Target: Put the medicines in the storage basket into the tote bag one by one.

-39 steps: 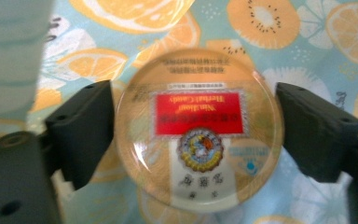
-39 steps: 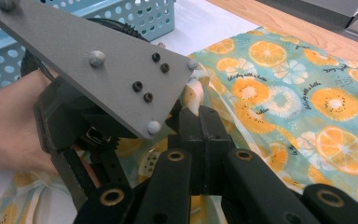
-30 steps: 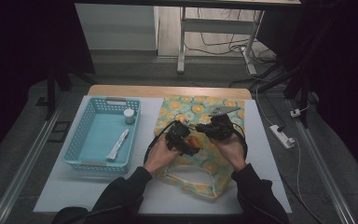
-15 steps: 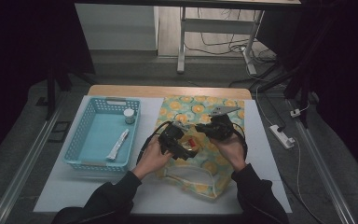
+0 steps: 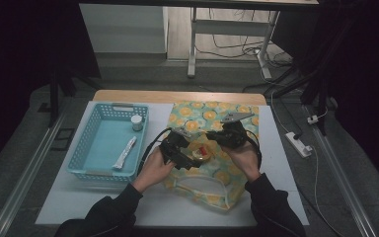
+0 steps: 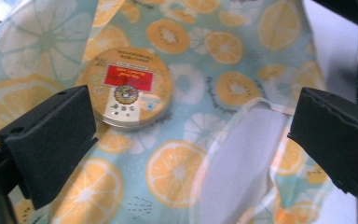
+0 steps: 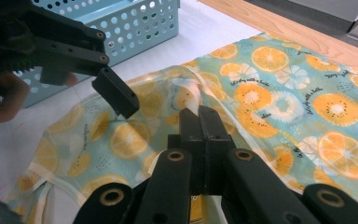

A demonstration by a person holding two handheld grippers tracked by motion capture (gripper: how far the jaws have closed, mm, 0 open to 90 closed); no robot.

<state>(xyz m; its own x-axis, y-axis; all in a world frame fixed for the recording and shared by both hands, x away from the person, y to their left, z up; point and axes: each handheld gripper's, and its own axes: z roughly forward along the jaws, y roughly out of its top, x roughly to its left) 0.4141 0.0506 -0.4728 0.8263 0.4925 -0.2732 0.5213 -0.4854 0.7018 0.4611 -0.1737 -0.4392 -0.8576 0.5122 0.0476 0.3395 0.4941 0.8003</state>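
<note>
You face a white tabletop [image 5: 74, 202] whose far edge shows a strip of bare wood [image 5: 177, 96]. Around it lies grey floor [image 5: 19, 163], with a metal rail [image 5: 24, 182] running along the table's left side and a second rail [image 5: 345, 187] along its right. To your right, a white power strip [image 5: 298, 144] rests on the floor, its cable leading toward the dark edge of the scene. Beyond the table stands a pale cabinet or panel [image 5: 123, 29], and beside it the white metal legs of a frame [image 5: 193, 42], with loose cables [image 5: 237, 47] on the wooden floor behind. Both far sides of the room fall into deep shadow.
</note>
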